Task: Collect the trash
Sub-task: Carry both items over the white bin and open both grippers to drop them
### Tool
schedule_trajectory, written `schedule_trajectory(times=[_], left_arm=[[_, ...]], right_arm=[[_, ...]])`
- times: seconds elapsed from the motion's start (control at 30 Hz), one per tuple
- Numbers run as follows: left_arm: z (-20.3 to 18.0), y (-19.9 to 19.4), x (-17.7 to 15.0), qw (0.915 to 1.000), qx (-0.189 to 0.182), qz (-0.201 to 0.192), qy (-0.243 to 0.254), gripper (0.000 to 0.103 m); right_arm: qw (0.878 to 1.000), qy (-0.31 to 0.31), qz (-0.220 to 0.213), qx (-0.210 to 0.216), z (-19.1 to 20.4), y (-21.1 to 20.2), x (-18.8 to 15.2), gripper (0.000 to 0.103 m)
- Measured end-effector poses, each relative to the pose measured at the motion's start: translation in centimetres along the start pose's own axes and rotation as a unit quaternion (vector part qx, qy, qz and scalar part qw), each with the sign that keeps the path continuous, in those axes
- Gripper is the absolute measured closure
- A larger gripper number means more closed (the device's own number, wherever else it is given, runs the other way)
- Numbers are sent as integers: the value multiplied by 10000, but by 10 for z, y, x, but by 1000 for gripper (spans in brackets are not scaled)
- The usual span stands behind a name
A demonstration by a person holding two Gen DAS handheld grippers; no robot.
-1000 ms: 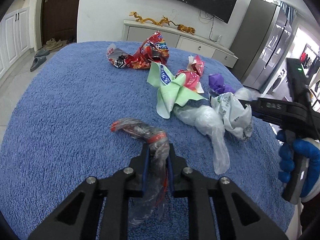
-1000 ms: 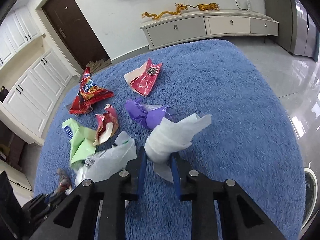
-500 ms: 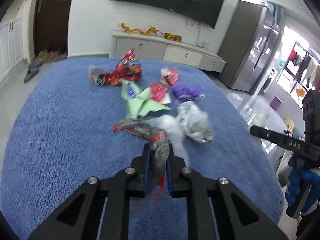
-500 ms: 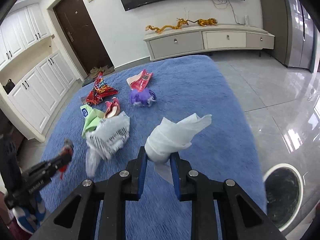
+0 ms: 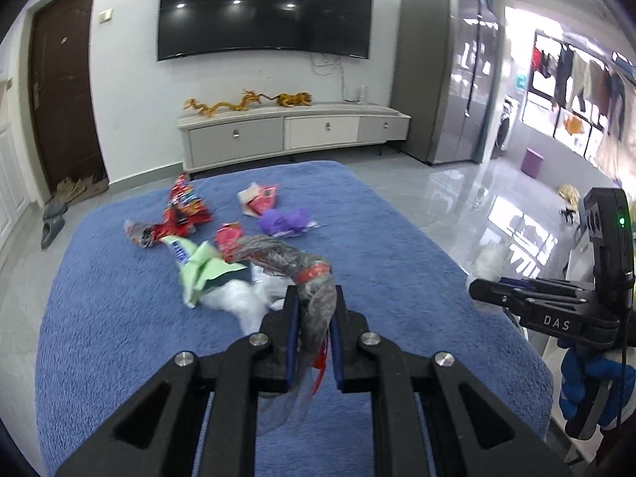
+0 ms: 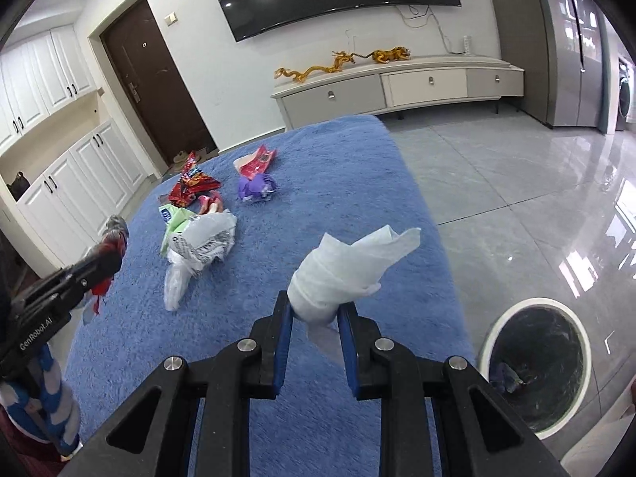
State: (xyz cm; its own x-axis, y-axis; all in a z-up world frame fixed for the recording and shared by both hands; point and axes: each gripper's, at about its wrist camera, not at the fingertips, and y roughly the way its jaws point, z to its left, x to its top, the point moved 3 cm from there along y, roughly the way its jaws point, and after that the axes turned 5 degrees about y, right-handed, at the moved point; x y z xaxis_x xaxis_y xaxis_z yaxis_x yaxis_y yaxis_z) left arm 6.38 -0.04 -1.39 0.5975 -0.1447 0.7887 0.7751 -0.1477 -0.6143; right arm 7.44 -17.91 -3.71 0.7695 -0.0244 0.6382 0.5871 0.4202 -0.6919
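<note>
My left gripper (image 5: 313,298) is shut on a crumpled clear plastic wrapper with a red band (image 5: 294,262), lifted above the blue carpet (image 5: 119,318). My right gripper (image 6: 316,310) is shut on a wad of white tissue (image 6: 349,264), also held up off the carpet. Loose trash lies on the carpet: a red snack bag (image 5: 181,214), a green wrapper (image 5: 198,272), a purple wrapper (image 6: 256,189), a pink-red packet (image 6: 256,161) and a white plastic bag (image 6: 200,244). A white-rimmed bin (image 6: 534,361) with a dark liner stands on the floor at lower right.
Glossy grey floor tiles (image 6: 516,198) surround the carpet. A low TV cabinet (image 5: 290,133) stands by the far wall under a wall-mounted screen. A tall grey cabinet (image 5: 441,71) is at right, white cupboards (image 6: 67,167) and a dark door (image 6: 155,91) at left.
Both grippers have risen and drawn back from the trash pile, each keeping its load. The bin has come into the right wrist view at lower right.
</note>
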Motion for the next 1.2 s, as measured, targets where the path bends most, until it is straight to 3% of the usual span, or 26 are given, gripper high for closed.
schedule_trajectory(times=[0.33,0.53,0.83,1.0,1.2], left_arm=[[-86,22,23,9934,-415,100,1061,90],[-155,69,33,9795,-1041,520,1645,90],[-257,152,51,9532,-2060,1275,1808,90],[-304,197,51,9378,-2452,1708,1768,89],[-331,239,46,9229,-2779,2172,1544,87]], right_arm=[[9962,658,-416,-386,-75,-33,-7,81],[9879,1212,-479,-842,-139,-48,-20,81],[9691,1999,-138,-1438,-237,-50,-38,81],[9633,2230,73,-1492,-273,-37,-41,79],[9543,2632,159,-1404,-304,-28,-50,77]])
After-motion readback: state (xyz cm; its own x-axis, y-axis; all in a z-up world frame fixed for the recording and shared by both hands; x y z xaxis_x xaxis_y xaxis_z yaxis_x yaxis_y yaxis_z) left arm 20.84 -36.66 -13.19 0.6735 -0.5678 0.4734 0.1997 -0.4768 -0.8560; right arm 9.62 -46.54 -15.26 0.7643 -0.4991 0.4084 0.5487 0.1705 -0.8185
